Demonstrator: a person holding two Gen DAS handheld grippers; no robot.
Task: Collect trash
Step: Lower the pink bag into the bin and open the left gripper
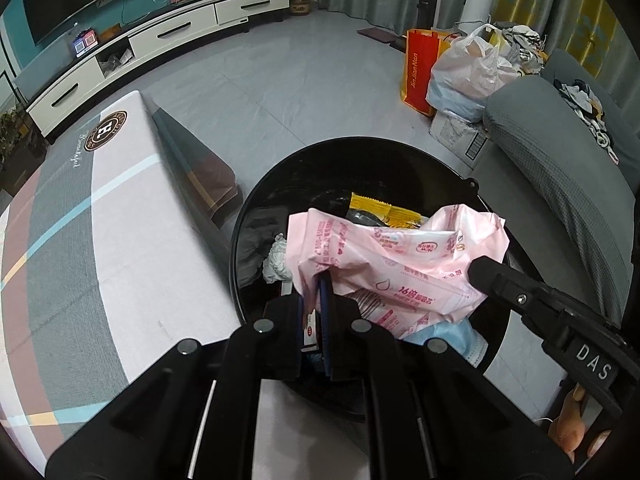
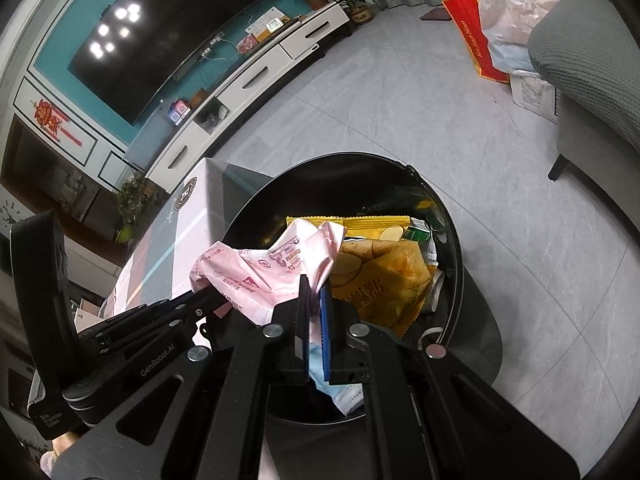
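Observation:
A crumpled pink plastic wrapper (image 1: 400, 252) hangs stretched over the open black round bin (image 1: 280, 168). My left gripper (image 1: 314, 286) is shut on its left corner. My right gripper (image 1: 478, 270) comes in from the right and pinches the other end. In the right wrist view my right gripper (image 2: 315, 286) is shut on the pink wrapper (image 2: 256, 272), and my left gripper (image 2: 212, 296) reaches in from the left. Inside the bin (image 2: 452, 216) lie a yellow chip bag (image 2: 372, 276), a blue face mask (image 1: 452, 336) and a white tissue (image 1: 276, 260).
A table with a patterned cloth (image 1: 100, 220) stands right beside the bin on the left. A grey sofa (image 1: 560, 140) stands to the right. A red paper bag (image 1: 420, 68) and full plastic bags (image 1: 472, 64) sit on the floor beyond, and a white TV cabinet (image 1: 160, 36) lines the far wall.

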